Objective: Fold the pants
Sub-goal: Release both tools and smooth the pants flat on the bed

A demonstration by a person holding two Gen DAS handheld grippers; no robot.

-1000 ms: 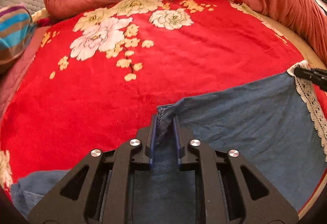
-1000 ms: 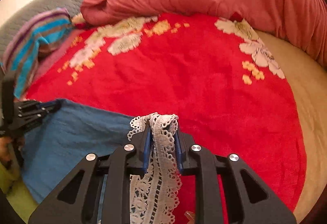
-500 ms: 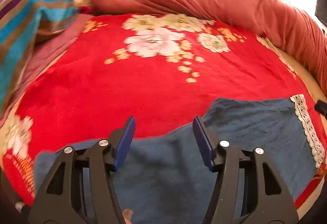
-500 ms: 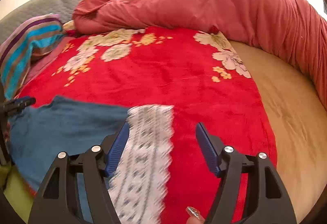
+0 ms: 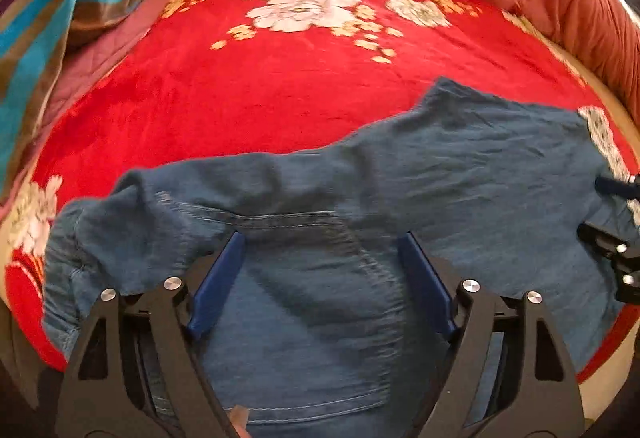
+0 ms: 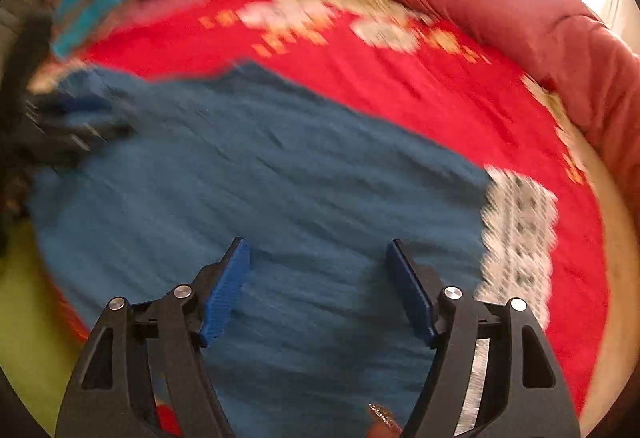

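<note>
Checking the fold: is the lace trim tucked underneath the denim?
No, the lace trim lies exposed at the pants' edge on the red blanket.

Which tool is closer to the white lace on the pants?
Right. The right tool hangs above the denim beside the lace; the left tool is over the far, waist end.

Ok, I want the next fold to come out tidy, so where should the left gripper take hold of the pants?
Probably the bunched waistband corner at the left end of the pants. It humps up off the red blanket, so a finger could slide under from the left. The left gripper, its jaws opening and empty, hovers over flat denim beside it, which gives less to pinch.
</note>
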